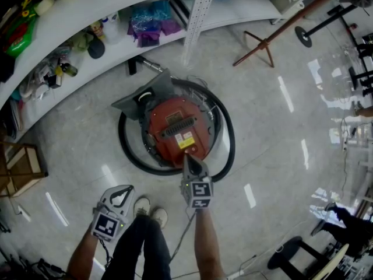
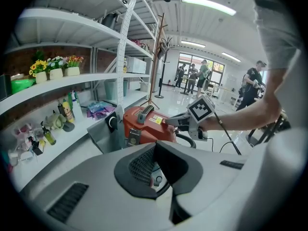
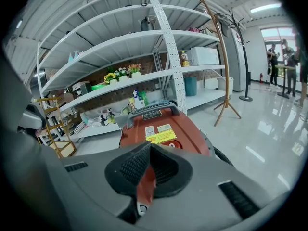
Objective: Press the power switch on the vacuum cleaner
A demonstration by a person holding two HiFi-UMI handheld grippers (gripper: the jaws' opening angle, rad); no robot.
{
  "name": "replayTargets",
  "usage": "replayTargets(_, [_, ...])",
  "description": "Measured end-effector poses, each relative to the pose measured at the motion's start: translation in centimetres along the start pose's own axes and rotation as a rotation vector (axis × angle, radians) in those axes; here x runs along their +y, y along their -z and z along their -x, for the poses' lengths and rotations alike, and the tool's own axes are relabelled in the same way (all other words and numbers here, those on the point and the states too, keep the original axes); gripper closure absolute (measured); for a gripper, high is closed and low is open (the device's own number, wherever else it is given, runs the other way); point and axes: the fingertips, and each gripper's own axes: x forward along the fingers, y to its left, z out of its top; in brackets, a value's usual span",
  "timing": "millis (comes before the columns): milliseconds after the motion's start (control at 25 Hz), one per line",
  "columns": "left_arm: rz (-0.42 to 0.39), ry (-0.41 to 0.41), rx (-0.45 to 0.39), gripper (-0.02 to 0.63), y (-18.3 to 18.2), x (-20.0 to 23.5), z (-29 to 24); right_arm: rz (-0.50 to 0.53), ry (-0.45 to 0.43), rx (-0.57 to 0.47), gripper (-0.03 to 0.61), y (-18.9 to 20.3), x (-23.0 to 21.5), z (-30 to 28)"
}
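Glossy floor [image 1: 280, 156] before white shelves [image 1: 116, 4]. The red vacuum [image 1: 175, 124] stands on the floor just in front of the lowest shelf, ringed by its black hose [image 1: 227, 144].

The right gripper [image 1: 189, 160] is extended, jaws together and holding nothing. Its tip is at the near edge of the vacuum's top, below the yellow label [image 3: 162, 137]. Whether it touches cannot be told.

The left gripper [image 1: 122, 192] hangs well back by the person's feet, jaws likewise together and empty.

Judged stage: the approach is done. The press on the switch is either beginning or still to come.

A shop-like hall with stocked white shelves [image 1: 116, 2] and glossy floor [image 1: 274, 127].
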Motion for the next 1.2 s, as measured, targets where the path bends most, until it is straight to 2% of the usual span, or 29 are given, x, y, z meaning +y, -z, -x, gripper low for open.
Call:
replayTargets(240, [-0.001, 0.001, 0.007, 0.607, 0.38, -0.08, 0.11, 0.003, -0.008, 0.006, 0.568, 0.19, 0.22, -0.24])
replayTargets(440, [0.004, -0.008, 0.002, 0.607, 0.55, 0.08, 0.28, 0.095, 0.041, -0.007, 0.566, 0.75, 0.35, -0.46])
replayTargets(560, [0.004, -0.018, 0.004, 0.607, 0.81, 0.51, 0.36, 0.031, 0.012, -0.009, 0.566, 0.58, 0.25, -0.40])
replayTargets(1200, [-0.006, -0.013, 0.000, 0.607, 0.18, 0.26, 0.58, -0.040, -0.005, -0.015, 0.568, 0.52, 0.24, -0.42])
